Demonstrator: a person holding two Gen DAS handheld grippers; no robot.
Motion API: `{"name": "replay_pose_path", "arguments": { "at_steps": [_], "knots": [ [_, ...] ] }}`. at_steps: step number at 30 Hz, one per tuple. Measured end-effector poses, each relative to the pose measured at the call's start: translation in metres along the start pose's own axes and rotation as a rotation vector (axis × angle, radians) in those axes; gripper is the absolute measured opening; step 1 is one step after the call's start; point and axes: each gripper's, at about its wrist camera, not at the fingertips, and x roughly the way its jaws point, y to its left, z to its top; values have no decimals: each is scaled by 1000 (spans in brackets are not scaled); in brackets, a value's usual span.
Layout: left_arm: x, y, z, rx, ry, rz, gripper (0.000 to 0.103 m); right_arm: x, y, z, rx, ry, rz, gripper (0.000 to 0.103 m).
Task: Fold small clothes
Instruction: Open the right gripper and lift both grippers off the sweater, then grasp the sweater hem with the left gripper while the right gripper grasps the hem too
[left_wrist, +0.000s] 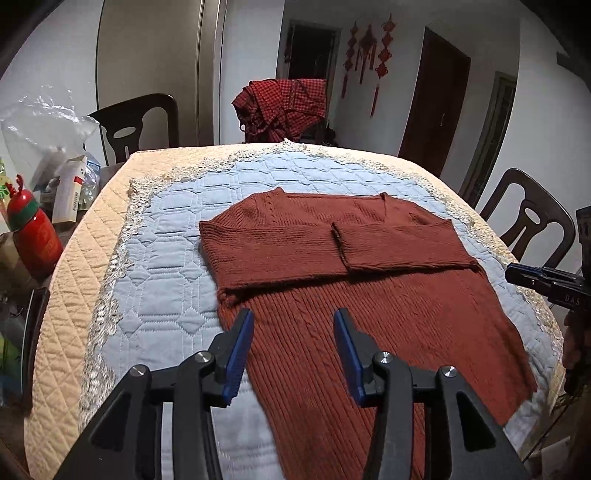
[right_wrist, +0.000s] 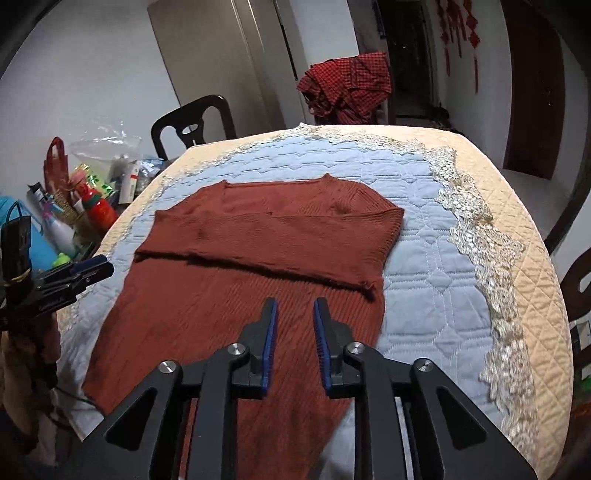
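Left wrist: sweater (left_wrist: 354, 295) under open jaws

Rust-brown ribbed sweater (left_wrist: 332, 295); blue quilted mat (left_wrist: 166, 295)

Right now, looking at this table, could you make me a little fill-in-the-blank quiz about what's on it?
1. The rust-brown knit sweater has both ____ folded across its chest.
2. It lies on a light ____ quilted mat.
3. A red checked garment hangs over a ____ behind the table.
4. The left claw holds ____.

Missing words: sleeves; blue; chair; nothing
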Motion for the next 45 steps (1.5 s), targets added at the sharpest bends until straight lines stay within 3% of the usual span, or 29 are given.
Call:
{"name": "replay_pose_path", "arguments": {
  "at_steps": [16, 29, 32, 35, 40, 45],
  "knots": [
    [-21, 0, -58, -41, 36, -36, 51, -15, 6, -56, 40, 30, 33, 26],
    [-19, -1, -87, -85, 86, -59, 51, -22, -5, -93, 93, 49, 53, 27],
    [-22, 0, -91, -102, 82, -68, 51, -28, -8, -96, 101, 37, 50, 40],
    [-26, -1, -95, -108, 89, -92, 51, -30, -11, -100, 113, 50, 45, 41],
    [-32, -7, -102, -115, 116, -155, 52, -32, -15, -110, 153, 72, 89, 41],
    [-34, -11, -108, -130, 127, -196, 57, -33, -12, -117, 187, 94, 187, 41]
  ]
}}
